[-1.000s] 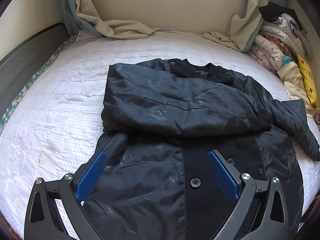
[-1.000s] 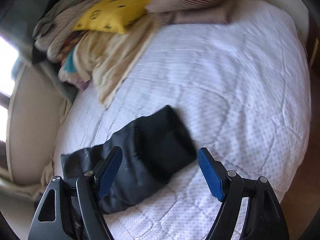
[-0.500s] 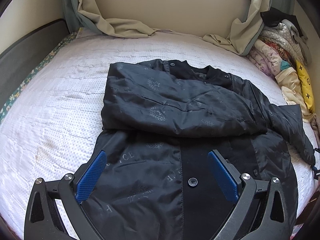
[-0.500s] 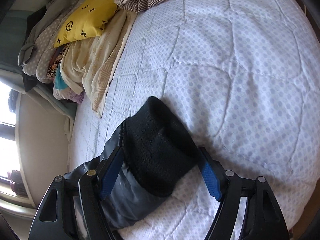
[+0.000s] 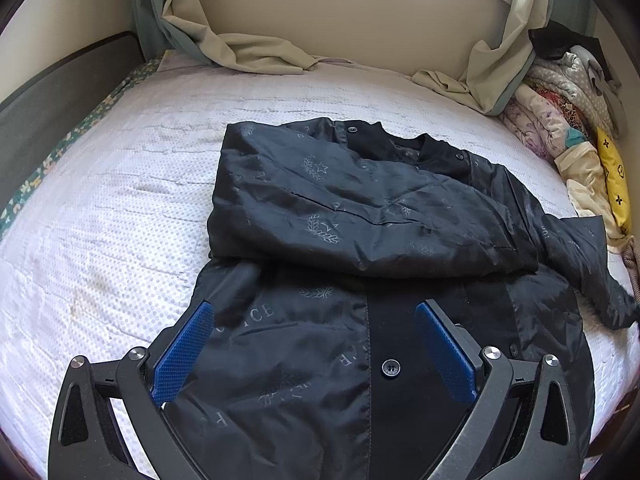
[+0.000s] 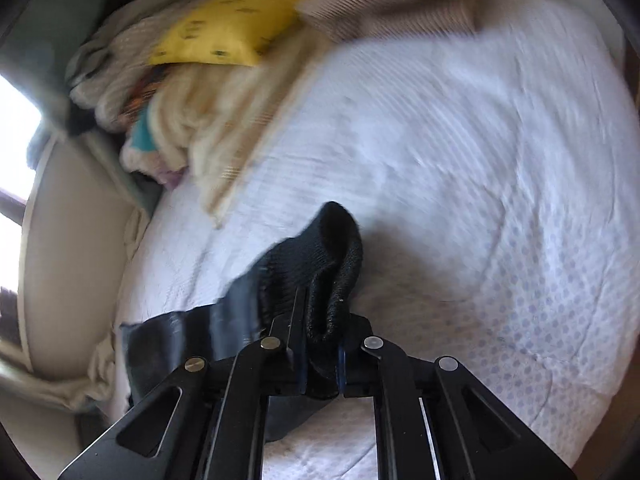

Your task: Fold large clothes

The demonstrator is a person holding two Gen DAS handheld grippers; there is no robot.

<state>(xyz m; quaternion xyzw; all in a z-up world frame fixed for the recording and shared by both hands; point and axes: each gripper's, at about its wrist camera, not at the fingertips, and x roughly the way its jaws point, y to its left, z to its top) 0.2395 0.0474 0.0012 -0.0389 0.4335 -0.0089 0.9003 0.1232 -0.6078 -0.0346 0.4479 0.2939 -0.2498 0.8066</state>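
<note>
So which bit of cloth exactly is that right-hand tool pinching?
Start at the white bed, then find the black jacket spread on it and follow its loose sleeve out to the end. There the right gripper has just closed on the cuff. Unlike the shiny sleeve, the cuff is a matte, ribbed knit band.

My left gripper (image 5: 314, 346) points steeply down, its jaws spread wide with the blue pads (image 5: 184, 352) well apart; nothing is pinched between them. My right gripper (image 6: 320, 344) also tilts downward, and its jaws have just closed, down to a narrow slit. They are clamped on the black knit cuff (image 6: 320, 264), which bunches up between the fingers. The right wrist view is blurred.
</note>
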